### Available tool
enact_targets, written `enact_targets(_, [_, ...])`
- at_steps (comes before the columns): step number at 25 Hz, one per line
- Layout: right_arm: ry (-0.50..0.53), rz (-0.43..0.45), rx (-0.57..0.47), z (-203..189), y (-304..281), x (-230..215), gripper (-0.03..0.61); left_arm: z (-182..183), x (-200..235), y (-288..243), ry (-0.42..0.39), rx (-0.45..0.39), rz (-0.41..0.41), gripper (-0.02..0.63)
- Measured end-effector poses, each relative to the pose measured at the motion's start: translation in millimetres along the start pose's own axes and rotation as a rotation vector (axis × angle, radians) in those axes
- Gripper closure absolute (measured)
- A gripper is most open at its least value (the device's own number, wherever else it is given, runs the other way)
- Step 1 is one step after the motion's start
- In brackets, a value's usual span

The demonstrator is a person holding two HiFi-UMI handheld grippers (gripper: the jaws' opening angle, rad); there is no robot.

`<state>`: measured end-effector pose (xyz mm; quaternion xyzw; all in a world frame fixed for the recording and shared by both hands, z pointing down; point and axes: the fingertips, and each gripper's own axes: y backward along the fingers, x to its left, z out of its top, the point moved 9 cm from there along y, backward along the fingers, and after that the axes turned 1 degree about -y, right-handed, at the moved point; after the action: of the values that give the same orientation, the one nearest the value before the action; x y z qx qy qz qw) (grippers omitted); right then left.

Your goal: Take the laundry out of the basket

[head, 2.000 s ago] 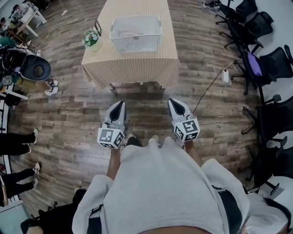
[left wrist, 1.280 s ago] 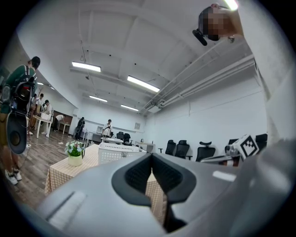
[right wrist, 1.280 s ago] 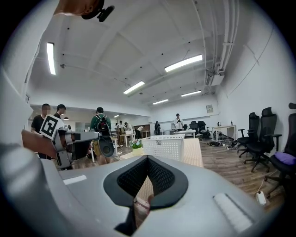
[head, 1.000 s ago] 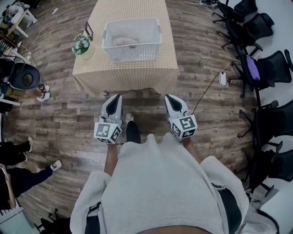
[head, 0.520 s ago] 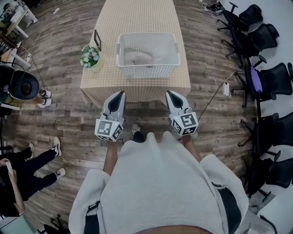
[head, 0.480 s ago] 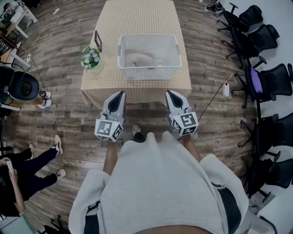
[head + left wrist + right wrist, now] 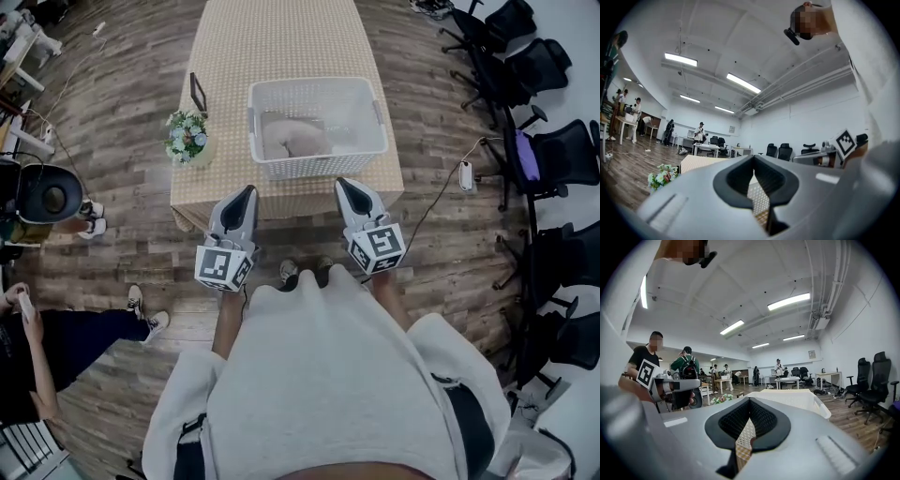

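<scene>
A white slatted laundry basket (image 7: 317,159) stands on a table with a checked cloth (image 7: 281,47). Pale beige laundry (image 7: 292,139) lies bunched in its left half. My left gripper (image 7: 247,190) and right gripper (image 7: 341,184) are held side by side over the table's near edge, short of the basket, and both are shut with nothing in them. In the right gripper view the right gripper (image 7: 749,400) points at the basket (image 7: 801,404) just ahead. The left gripper (image 7: 753,157) points along the table (image 7: 701,161) in the left gripper view.
A pot of flowers (image 7: 187,137) and a small dark frame (image 7: 198,92) stand on the table left of the basket. Office chairs (image 7: 553,141) line the right side, with a cable and power strip (image 7: 466,174) on the floor. A person (image 7: 56,337) stands at the left.
The table and basket have come much nearer in the head view. The gripper tips have gone from over bare floor to the table's near edge. Both grippers stay shut.
</scene>
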<state>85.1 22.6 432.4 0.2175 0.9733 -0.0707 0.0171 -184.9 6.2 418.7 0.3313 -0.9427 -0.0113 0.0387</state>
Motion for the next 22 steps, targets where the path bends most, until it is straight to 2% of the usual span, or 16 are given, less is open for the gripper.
enact_targets(10, [-0.003, -0.01, -0.02, 10, -36, -34, 0.58, -2, 23, -48, 0.0, -0.01, 0.0, 0.604])
enact_targets(22, [-0.036, 0.088, -0.078, 42, -134, -112, 0.578, 13, 70, -158, -0.025, -0.006, 0.054, 0.604])
